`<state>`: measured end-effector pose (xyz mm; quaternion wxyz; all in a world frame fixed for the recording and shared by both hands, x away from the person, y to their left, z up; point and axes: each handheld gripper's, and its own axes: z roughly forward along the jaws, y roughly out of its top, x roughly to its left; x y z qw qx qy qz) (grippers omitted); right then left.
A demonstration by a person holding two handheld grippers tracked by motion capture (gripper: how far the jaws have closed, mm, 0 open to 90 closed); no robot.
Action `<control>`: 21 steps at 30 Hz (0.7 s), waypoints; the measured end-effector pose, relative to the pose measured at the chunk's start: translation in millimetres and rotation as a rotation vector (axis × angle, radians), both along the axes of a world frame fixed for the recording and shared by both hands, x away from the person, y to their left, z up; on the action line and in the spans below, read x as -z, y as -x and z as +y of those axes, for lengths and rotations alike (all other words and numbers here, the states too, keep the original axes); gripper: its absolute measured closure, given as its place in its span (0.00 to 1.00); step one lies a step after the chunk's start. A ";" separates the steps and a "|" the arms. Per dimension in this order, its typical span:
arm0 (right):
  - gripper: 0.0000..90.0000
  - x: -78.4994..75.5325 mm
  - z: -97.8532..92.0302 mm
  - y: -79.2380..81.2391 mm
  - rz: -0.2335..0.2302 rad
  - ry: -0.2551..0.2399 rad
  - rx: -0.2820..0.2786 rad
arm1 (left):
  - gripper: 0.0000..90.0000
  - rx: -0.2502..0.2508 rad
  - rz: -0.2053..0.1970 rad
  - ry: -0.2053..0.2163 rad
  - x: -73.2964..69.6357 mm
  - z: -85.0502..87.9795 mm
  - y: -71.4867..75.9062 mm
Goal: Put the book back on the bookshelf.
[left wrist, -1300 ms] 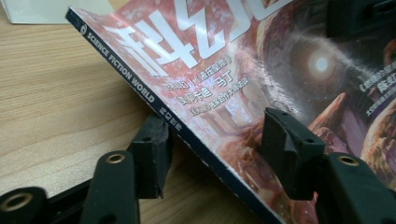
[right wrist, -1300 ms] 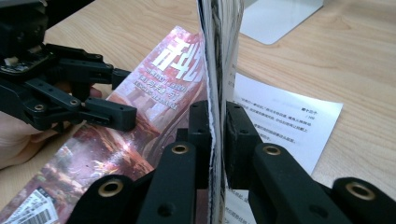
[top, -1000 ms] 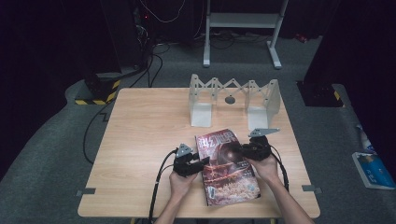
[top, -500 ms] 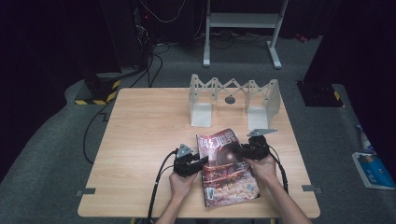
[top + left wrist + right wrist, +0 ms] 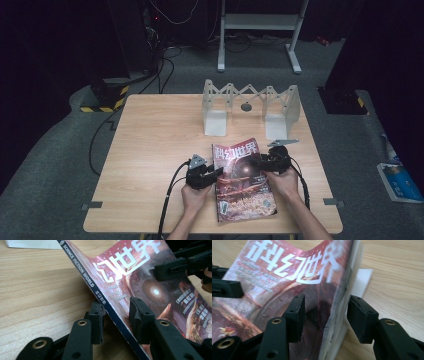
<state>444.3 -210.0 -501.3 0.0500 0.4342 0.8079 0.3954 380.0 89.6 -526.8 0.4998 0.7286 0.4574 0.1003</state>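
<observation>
— Where do we stand with the left claw (image 5: 116, 315)?

— Its jaws straddle the spine edge of the magazine (image 5: 140, 282), one jaw under it on the counter (image 5: 37, 290) side, the other over the cover. They have just been closing in, yet we still see a gap beside each pad, so we count it as open around the spine, not pinching it.

— And the right claw (image 5: 325, 315)?

— Its jaws have just been opening. In the right gripper view the magazine's page edge runs up between them, one jaw above the cover, the other clear of the pages on the wood side. Neither pad presses, so we call it open too.

— Where does the magazine sit?

— From the high view we see the magazine (image 5: 242, 180) lying cover up on the near half of the counter (image 5: 150, 130), turned a little off square, with the left claw (image 5: 212, 176) at its left edge and the right claw (image 5: 261, 162) at its right edge, near the top. The edges at the claws are lifted off the wood.

— Farther out?

— Behind the magazine stands a white folding rack (image 5: 247, 107), its right foot just beyond the magazine's upper corner. Black cables trail from both claws toward us.
</observation>
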 end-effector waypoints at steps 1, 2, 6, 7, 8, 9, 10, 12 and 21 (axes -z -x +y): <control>0.55 0.0 0.0 0.0 0.000 0.000 0.000 | 0.72 0.000 0.000 0.000 0.0 0.0 0.0; 0.59 0.4 -2.6 1.6 -0.019 0.016 0.018 | 0.72 0.001 0.001 0.001 0.0 0.3 -0.1; 0.63 -1.9 -17.3 4.6 -0.032 0.006 0.063 | 0.72 0.000 0.004 0.004 0.1 0.2 -0.2; 0.66 -2.6 -19.6 5.3 -0.038 0.006 0.068 | 0.72 -0.001 0.004 0.003 0.1 0.2 -0.2; 0.69 -3.0 -21.9 6.1 -0.042 0.003 0.073 | 0.72 -0.001 0.003 0.004 0.1 0.1 -0.2; 0.73 -3.2 -23.8 6.8 -0.043 0.007 0.077 | 0.72 -0.001 0.004 0.004 0.2 0.2 -0.2; 0.79 -2.6 -26.3 7.8 -0.046 0.014 0.091 | 0.72 0.000 0.004 0.004 0.2 0.3 -0.3; 0.85 -1.0 -27.2 7.6 -0.047 0.020 0.107 | 0.72 0.000 0.003 0.003 0.2 0.4 -0.4; 0.93 12.9 -15.6 3.5 -0.034 0.115 0.109 | 0.72 -0.002 0.009 0.009 0.9 0.4 -1.1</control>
